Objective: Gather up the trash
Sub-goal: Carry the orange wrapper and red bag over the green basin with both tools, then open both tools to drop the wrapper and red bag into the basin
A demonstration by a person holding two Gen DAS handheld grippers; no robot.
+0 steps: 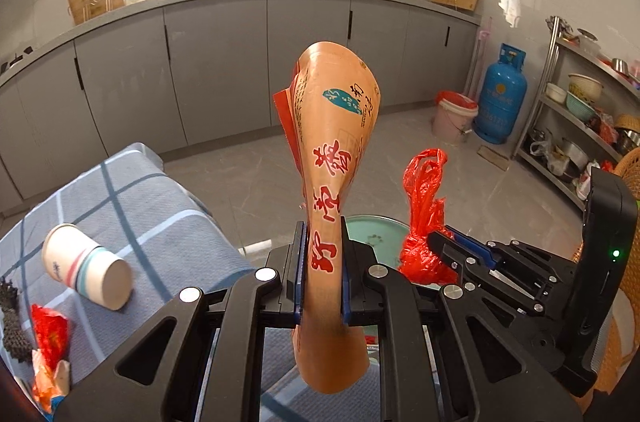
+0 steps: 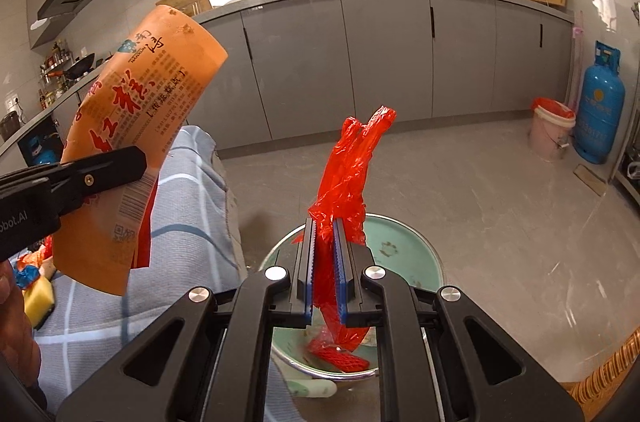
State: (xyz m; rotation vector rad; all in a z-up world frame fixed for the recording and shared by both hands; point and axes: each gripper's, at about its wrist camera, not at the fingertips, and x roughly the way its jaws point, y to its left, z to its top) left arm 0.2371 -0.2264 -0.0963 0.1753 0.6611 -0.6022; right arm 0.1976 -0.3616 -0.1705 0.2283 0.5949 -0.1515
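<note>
My left gripper (image 1: pixel 322 262) is shut on an orange food wrapper (image 1: pixel 336 150) with red lettering, held upright above the table's edge; the wrapper also shows in the right wrist view (image 2: pixel 136 126). My right gripper (image 2: pixel 324 254) is shut on a crumpled red plastic bag (image 2: pixel 352 174), held over a pale green bin (image 2: pixel 404 250) on the floor. The red bag (image 1: pixel 424 206) and the bin (image 1: pixel 372 234) also show in the left wrist view. A red piece lies inside the bin (image 2: pixel 340 354).
A table with a blue checked cloth (image 1: pixel 132 206) holds a tipped paper cup (image 1: pixel 86 264), a red wrapper (image 1: pixel 50 338) and a dark mesh item (image 1: pixel 12 322). A yellow sponge (image 2: pixel 38 298) lies on it. A blue gas cylinder (image 2: pixel 600 102), pink bucket (image 2: pixel 550 128) and grey cabinets (image 2: pixel 380 54) stand beyond.
</note>
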